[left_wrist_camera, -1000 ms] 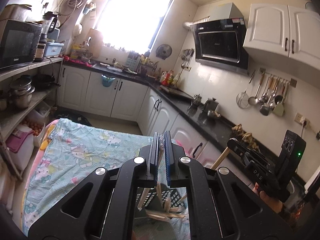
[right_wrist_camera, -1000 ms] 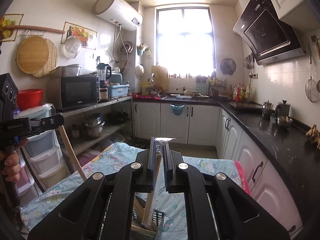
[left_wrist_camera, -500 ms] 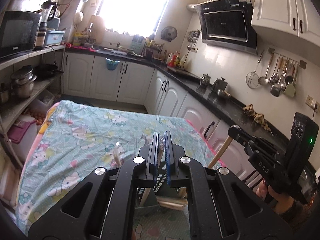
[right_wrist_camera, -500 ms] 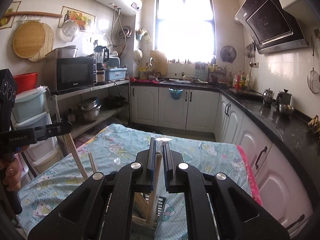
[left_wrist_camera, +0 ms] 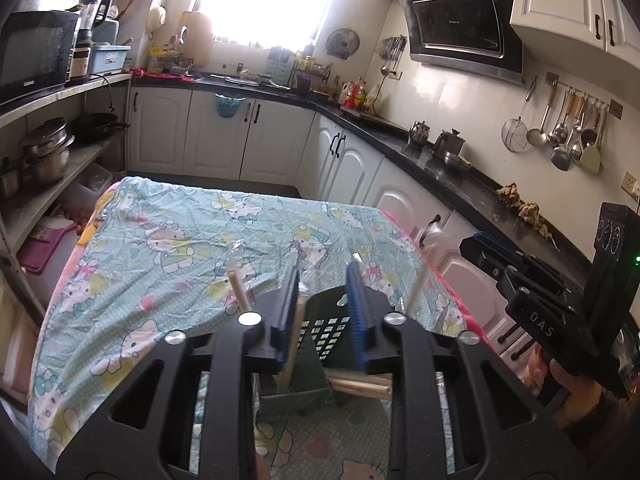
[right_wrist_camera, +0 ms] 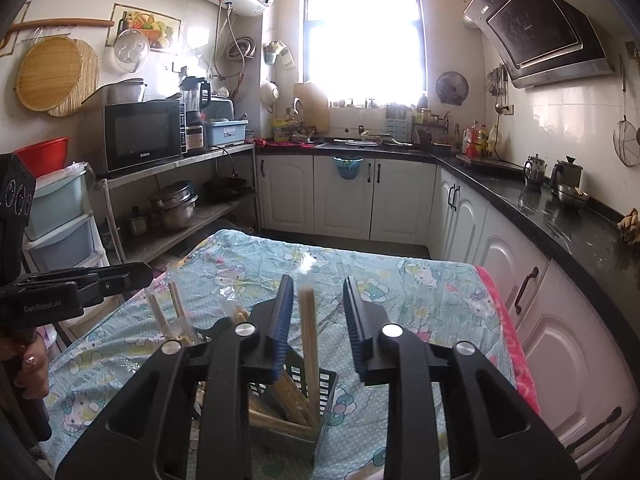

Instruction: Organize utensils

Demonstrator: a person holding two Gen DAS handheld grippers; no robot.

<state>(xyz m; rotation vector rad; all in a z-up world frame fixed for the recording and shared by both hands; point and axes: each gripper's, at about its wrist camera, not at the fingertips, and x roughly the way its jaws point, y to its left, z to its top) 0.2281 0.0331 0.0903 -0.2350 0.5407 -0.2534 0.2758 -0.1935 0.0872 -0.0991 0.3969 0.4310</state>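
1. both grippers have parted their jaws since the earlier frames, where they were closed on wooden sticks; left gripper (left_wrist_camera: 323, 280) and right gripper (right_wrist_camera: 315, 294) now stand apart, clamping nothing.
2. right view only: chopsticks (right_wrist_camera: 308, 336) stand upright between the spread fingers, inside the dark slotted utensil basket (right_wrist_camera: 325, 400) on the patterned tablecloth (right_wrist_camera: 420, 292).
3. left view only: the basket's perforated wall (left_wrist_camera: 326, 330) and a wrapped stick (left_wrist_camera: 239, 284) leaning left.
4. the basket's base is hidden behind the gripper bodies; the stick count is unclear.
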